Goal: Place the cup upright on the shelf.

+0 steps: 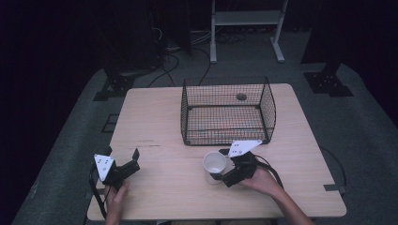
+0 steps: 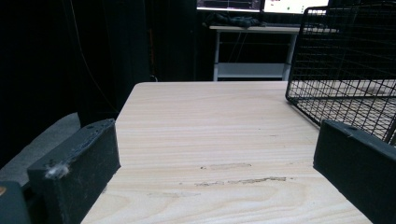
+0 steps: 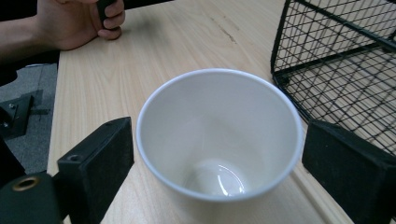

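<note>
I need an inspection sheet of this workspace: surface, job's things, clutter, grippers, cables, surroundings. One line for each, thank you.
Surface: light wooden table, faint scuff marks near its middle.
Job's things: white cup, upright and empty; black wire basket behind it, apparently empty.
Clutter: nothing seen.
Grippers: left gripper open over bare table; right gripper open, jaws either side of the cup, a gap showing on each side.
Cables: one trails from each gripper; more lie on the floor beyond the table.
Surroundings: dark room, white shelf frame, grey floor.

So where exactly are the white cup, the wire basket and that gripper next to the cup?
white cup (image 3: pixel 217 135): right gripper view, on its inner wall.
wire basket (image 1: pixel 267 105): high view, on its right mesh wall.
right gripper (image 1: pixel 220 177): high view, midway between its fingertips, beside the cup.
</note>
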